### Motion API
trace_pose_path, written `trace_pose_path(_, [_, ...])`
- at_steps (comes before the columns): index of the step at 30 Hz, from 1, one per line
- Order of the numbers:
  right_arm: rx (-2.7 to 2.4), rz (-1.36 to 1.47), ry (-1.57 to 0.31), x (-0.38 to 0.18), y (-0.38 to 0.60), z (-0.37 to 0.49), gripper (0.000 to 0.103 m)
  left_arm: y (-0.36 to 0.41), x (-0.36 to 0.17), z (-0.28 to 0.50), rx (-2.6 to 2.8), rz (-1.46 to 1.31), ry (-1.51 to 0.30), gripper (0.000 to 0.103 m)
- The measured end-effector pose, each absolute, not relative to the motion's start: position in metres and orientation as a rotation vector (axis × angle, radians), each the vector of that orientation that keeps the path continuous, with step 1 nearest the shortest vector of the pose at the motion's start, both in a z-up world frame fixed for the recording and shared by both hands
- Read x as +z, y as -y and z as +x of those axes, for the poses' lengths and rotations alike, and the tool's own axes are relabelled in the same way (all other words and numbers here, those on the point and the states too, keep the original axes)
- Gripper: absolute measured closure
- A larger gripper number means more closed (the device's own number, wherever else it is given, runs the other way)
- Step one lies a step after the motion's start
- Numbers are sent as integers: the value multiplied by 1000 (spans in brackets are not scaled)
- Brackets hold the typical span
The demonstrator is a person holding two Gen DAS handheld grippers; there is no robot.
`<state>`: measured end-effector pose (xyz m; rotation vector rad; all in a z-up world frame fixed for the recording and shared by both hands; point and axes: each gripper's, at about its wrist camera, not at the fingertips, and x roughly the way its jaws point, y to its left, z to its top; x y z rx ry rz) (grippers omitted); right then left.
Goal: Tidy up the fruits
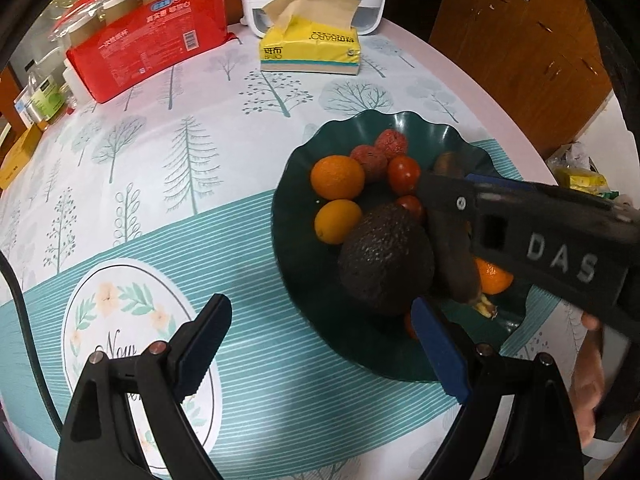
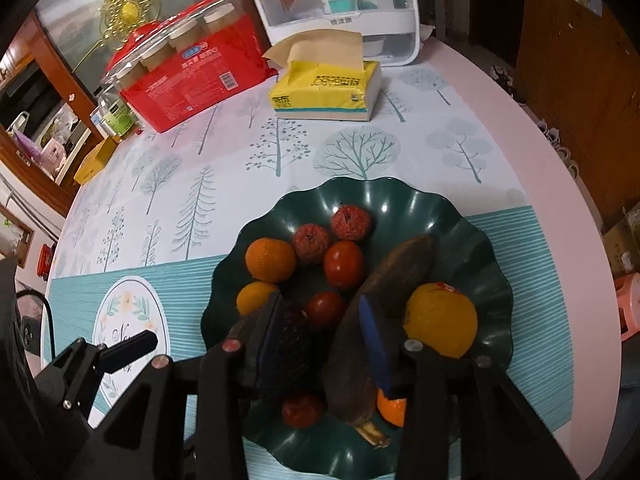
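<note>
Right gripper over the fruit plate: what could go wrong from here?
1. The right gripper is open astride the overripe banana; closing hard could squash it.
2. Its left finger lies against the avocado, which might roll into the tomatoes.
3. The plate is crowded, so a nudged orange could slide off. The left gripper is open and holds nothing steady.

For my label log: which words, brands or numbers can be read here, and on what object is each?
"DAS": on the right gripper body.
"BABO": on the yellow tissue pack.
"Now": on the tablecloth's floral emblem.
Red cup package: print and barcode too small to read.
White dispenser: label blurred.
</note>
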<state>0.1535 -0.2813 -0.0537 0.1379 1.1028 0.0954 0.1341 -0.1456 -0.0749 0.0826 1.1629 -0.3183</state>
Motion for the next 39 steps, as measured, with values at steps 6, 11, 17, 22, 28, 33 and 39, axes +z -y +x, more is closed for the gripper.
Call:
trace_pose_path(6, [105,133,-1095,-49,272,143,63,131,-64,120,-293,72,-1148,12])
trace_pose_path(11, [112,132,-1072,-42,265,129,63,107,-51,100,-245,50,-1123,12])
trace_pose_path(17, [147,157,-1057,-35,255,98,63,71,-35,69,-154,14,-1079,12])
trace_pose_path(22, [165,146,-1051,-31,238,70,62,50,-20,50,-87,-14,-1037,12])
trace_pose_path(28, [157,149,-1016,-20,227,34,50,36,0,24,-24,-49,-960,12])
trace_pose_path(33, [119,86,-966,-6,216,8,43,39,6,8,3,-41,-926,12])
trace_pose_path(39, [79,55,-921,2,213,-8,38,33,13,-5,49,-62,-884,12])
